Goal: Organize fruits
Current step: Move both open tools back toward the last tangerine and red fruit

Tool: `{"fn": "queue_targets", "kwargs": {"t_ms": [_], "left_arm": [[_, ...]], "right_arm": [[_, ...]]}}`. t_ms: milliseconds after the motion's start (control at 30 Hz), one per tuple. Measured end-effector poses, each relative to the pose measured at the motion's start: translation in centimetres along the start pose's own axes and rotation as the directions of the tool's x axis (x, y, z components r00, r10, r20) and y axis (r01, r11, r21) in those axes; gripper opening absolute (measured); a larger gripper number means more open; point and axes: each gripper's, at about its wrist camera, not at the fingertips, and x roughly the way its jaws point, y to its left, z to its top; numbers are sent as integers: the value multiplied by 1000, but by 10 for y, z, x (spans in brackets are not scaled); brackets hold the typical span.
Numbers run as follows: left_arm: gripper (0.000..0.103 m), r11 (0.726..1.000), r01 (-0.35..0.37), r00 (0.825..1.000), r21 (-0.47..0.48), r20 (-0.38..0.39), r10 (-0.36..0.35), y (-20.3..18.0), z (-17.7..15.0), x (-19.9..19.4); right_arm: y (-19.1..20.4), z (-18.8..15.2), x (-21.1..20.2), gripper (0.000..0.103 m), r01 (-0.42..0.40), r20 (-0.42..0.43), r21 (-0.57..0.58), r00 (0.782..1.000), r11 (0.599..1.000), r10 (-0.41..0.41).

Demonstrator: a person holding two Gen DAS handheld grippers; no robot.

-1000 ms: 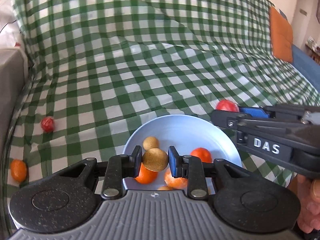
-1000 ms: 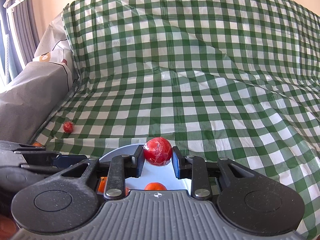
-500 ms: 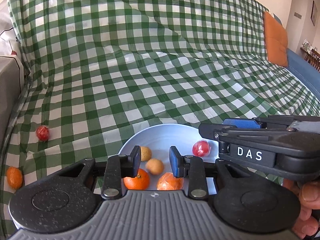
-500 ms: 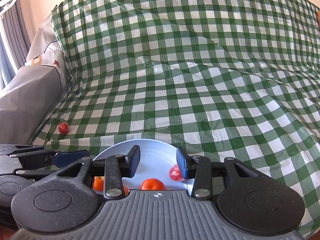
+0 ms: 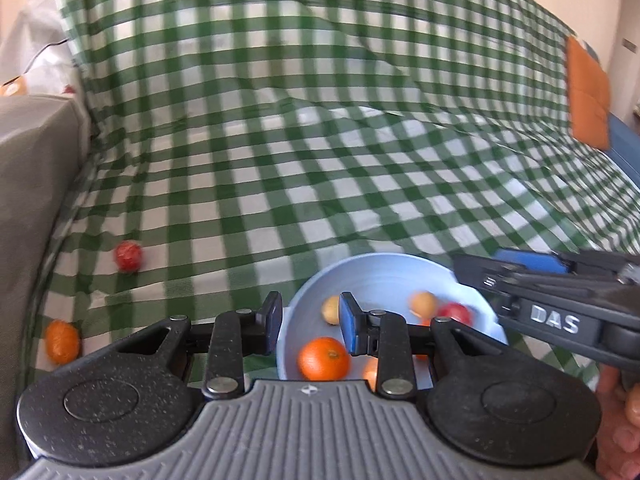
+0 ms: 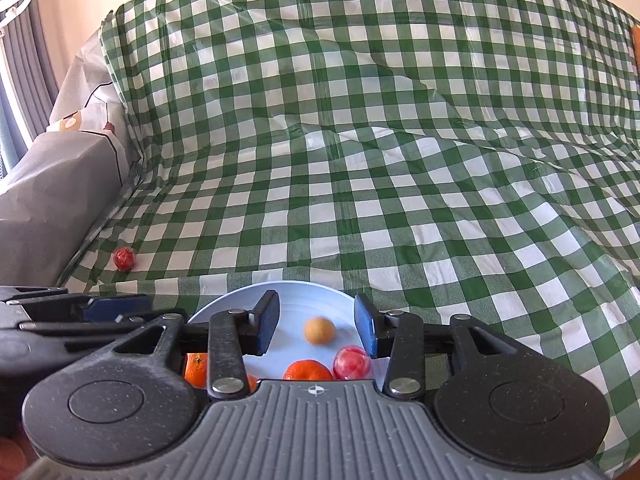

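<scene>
Both the left gripper (image 5: pixel 308 320) and right gripper (image 6: pixel 316 326), angled downward with fingers parted and empty, hover over the upright bowl (image 5: pixel 384 272) holding round fruits (image 5: pixel 324 358).

Your upper frame is open checked cloth (image 6: pixel 360 184); the grey armrest (image 5: pixel 32 208) walls off your left edge.

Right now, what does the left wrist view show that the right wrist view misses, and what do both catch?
Only the left wrist view shows the loose orange on the cloth by the grey armrest, and the orange cushion far right. Only the right wrist view shows the curtain at far left. Both show the blue bowl holding fruit, the loose red fruit on the checked cloth, and each tool open with nothing held.
</scene>
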Motion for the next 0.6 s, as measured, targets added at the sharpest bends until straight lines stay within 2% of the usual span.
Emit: {"fn": "queue_targets", "kwargs": {"t_ms": [200,333,367,433,467,533,600], "left_arm": [[34,990,-103,995,-96,-16,102,29,5,1],[34,962,-205,979,-180,-24,204,56,9,-1],[35,951,-240,971,-196,-32,238,63,9,-1],[46,924,-309,951,-226,-59,304,79,10,0],[48,904,-349,937,-248,-80,340,89,10,1],[58,861,-418,908,-288,-122,400,107,9,2],[59,827,-457,889,-326,-151,432,126,7,3]], "right_arm": [[2,1,0,43,-8,6,-7,1000,1000,8],[3,2,-2,43,-21,14,-12,1000,1000,21],[4,2,-3,42,-25,15,-14,1000,1000,25],[6,3,-5,38,-35,22,-17,999,999,35],[7,3,-6,34,-42,27,-21,999,999,42],[10,3,-8,33,-57,35,-31,998,998,58],[15,3,-10,33,-70,42,-46,997,997,71]]}}
